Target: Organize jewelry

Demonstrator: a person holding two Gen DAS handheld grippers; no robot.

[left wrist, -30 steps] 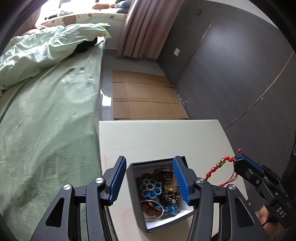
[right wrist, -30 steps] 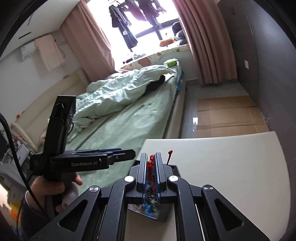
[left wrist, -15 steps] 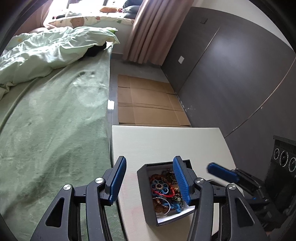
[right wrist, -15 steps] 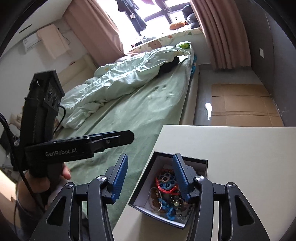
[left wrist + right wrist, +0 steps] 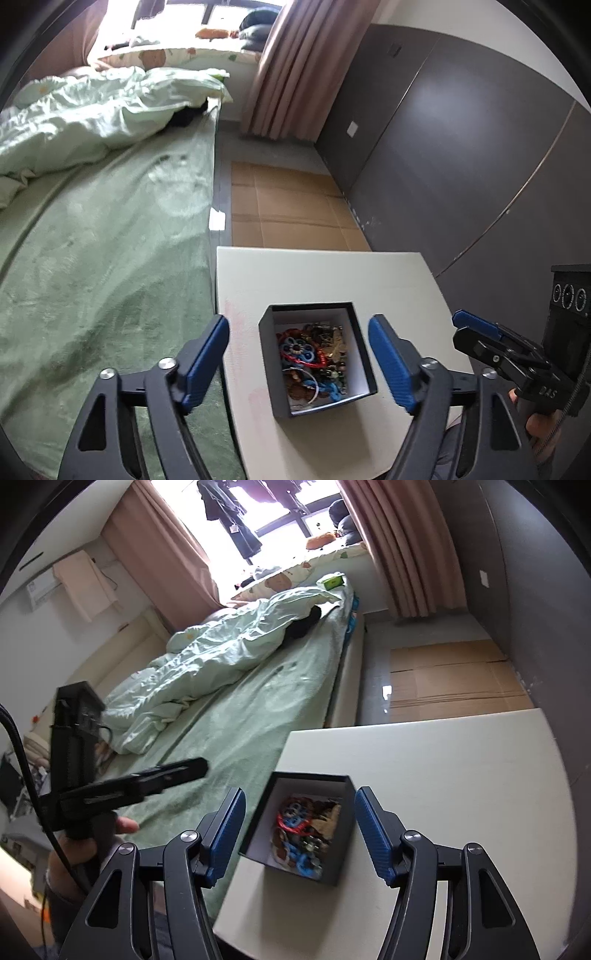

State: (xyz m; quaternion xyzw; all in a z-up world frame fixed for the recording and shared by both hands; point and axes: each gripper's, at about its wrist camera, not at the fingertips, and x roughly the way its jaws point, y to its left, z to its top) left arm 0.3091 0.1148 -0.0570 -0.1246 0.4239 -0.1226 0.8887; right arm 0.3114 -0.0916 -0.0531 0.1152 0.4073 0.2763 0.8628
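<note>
Left wrist view is showing a small dark box (image 5: 317, 360) with a white lining, sitting open-topped on the white table (image 5: 332, 277) near its bed-side edge. Jewelry (image 5: 314, 360) is lying heaped inside as a tangle: a red cord looping over a blue flower-shaped piece, brownish-gold bits beside it, dark beads, a thin metal ring and a bright blue piece toward the near wall. The left gripper (image 5: 298, 360) is hovering with its blue-padded fingers spread wide on either side of the box, gripping nothing. Right wrist view is showing the same box (image 5: 301, 829) between the fingers of the right gripper (image 5: 299, 834), which is likewise standing wide apart and empty above it. A green bed (image 5: 258, 701) is running along the table's left side.
</note>
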